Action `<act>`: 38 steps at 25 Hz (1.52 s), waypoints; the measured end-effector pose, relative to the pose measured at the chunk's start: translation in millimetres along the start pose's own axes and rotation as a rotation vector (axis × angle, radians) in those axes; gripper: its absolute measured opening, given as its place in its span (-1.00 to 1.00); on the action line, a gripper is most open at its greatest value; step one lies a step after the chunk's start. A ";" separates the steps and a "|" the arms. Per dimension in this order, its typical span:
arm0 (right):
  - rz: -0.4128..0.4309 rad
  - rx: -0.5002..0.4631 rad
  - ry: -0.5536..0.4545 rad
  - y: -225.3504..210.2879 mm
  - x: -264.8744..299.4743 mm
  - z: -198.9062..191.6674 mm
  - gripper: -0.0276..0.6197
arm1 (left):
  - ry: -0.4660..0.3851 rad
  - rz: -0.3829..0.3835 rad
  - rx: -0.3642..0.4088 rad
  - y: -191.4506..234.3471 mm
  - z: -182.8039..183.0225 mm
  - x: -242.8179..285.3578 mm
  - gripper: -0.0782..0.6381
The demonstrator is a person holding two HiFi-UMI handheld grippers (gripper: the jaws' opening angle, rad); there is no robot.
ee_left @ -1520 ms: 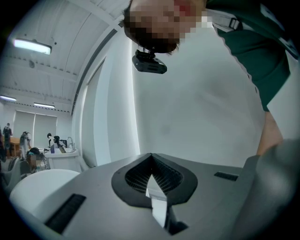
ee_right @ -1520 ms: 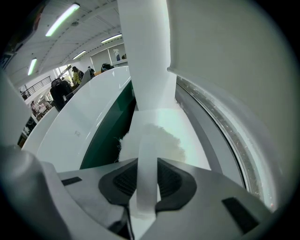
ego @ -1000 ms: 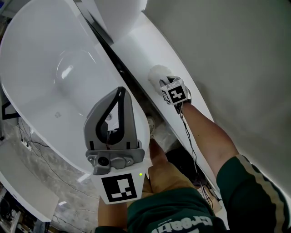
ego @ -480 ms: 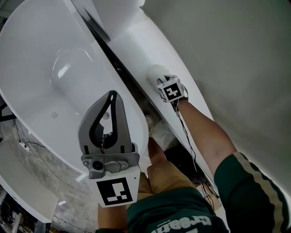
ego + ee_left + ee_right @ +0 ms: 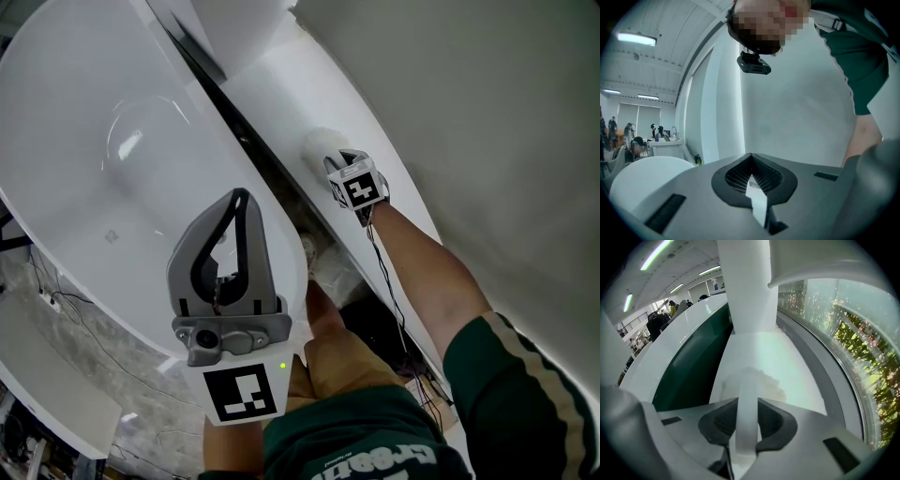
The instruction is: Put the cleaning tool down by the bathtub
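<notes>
The white bathtub [image 5: 103,141] fills the left of the head view. A white ledge [image 5: 309,84] runs beside it, across a dark gap [image 5: 258,159]. My right gripper [image 5: 341,167] points steeply down at the ledge, shut on the cleaning tool's white handle [image 5: 747,404]. The tool's fluffy white head [image 5: 757,380] rests on the ledge, and it shows as a round pad [image 5: 317,148] beyond the marker cube. My left gripper [image 5: 241,195] hovers over the tub's near rim, jaw tips together and nothing between them [image 5: 751,157].
A grey wall [image 5: 497,112] rises right of the ledge. Black cables [image 5: 75,309] trail on the floor at lower left. A curved window with greenery [image 5: 865,348] lies beyond the ledge in the right gripper view. People stand far back in the room [image 5: 635,143].
</notes>
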State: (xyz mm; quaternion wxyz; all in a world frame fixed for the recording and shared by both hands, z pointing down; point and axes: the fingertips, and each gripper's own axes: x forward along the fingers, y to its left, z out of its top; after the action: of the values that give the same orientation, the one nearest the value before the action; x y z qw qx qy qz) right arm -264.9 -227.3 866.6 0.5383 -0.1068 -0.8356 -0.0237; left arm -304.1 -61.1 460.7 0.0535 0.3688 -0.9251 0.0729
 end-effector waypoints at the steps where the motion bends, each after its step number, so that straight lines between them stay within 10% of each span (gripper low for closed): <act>1: -0.003 -0.006 -0.004 0.5 -0.2 -0.2 -0.62 | 0.003 -0.001 0.001 -0.2 -0.4 -0.6 -0.76; 38: -0.059 -0.063 -0.167 6.4 -24.6 13.6 -0.26 | 0.021 -0.006 -0.022 -14.4 -1.1 -23.3 -0.76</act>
State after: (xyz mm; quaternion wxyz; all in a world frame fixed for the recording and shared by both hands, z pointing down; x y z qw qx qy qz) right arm -266.0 -222.7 838.2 0.4620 -0.1006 -0.8793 -0.0571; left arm -277.3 -55.5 459.6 0.0673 0.3702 -0.9241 0.0665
